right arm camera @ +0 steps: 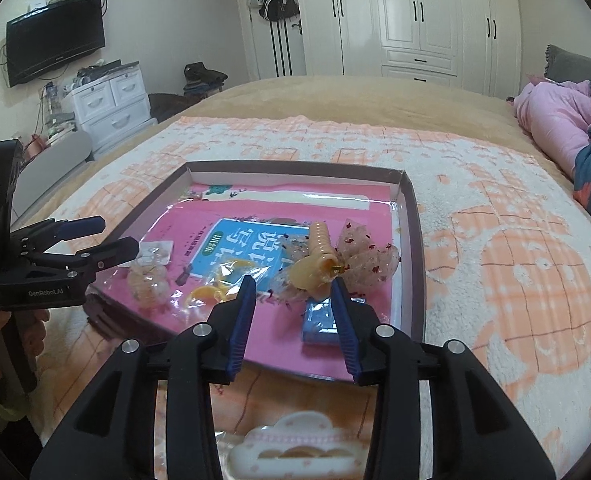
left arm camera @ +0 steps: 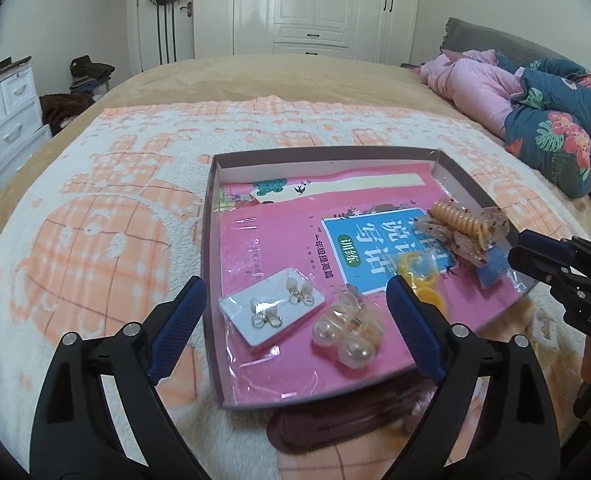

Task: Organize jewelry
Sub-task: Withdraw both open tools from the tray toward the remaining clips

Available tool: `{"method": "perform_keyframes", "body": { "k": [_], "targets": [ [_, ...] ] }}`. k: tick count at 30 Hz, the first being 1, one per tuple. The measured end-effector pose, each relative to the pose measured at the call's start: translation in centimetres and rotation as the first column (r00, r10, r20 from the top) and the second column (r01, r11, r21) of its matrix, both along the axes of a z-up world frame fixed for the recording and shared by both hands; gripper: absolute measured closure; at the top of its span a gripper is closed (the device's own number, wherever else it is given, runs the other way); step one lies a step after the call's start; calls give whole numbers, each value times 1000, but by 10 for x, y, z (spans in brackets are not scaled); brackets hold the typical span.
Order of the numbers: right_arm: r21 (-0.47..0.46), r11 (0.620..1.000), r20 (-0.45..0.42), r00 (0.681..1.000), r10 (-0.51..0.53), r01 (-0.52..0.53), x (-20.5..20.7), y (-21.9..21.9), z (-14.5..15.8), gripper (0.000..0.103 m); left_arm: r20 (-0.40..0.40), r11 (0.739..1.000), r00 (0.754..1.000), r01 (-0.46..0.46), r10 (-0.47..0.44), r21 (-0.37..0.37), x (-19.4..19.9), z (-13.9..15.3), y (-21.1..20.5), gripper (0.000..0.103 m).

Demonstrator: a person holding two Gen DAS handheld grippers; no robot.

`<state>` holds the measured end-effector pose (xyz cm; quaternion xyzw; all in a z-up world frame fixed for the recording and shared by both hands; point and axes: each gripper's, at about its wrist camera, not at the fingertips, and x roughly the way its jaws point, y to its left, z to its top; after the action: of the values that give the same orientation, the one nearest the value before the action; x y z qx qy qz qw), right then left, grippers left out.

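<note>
A shallow brown box lid (left arm camera: 211,216) (right arm camera: 411,216) lies on the bed with a pink book inside. On the book lie a white earring card (left arm camera: 271,310), a cluster of pearl-like bubble beads (left arm camera: 347,332) (right arm camera: 147,280), yellow rings in a clear bag (left arm camera: 423,280) (right arm camera: 211,280), an orange spiral hair tie with a speckled bow (left arm camera: 463,228) (right arm camera: 335,252) and a blue packet (left arm camera: 493,270) (right arm camera: 321,320). My left gripper (left arm camera: 299,292) is open above the earring card and beads. My right gripper (right arm camera: 291,288) is open just before the hair tie and blue packet.
An orange-and-white towel (left arm camera: 115,208) covers the bed under the box. A brown case (left arm camera: 335,428) lies at the box's near edge. A white cloud-shaped holder (right arm camera: 295,448) sits below my right gripper. Bedding (left arm camera: 535,112) is piled far right.
</note>
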<state>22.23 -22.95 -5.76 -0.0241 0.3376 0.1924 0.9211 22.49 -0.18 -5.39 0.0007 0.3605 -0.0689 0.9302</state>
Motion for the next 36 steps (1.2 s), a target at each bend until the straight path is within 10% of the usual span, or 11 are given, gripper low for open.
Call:
{"method": "perform_keyframes", "body": {
  "k": [36],
  "targets": [
    [17,996,-8,996,-86,86,-94,-34,-7,38,35,998,998,53,-51,-37,-91,9,-9,13]
  ]
}}
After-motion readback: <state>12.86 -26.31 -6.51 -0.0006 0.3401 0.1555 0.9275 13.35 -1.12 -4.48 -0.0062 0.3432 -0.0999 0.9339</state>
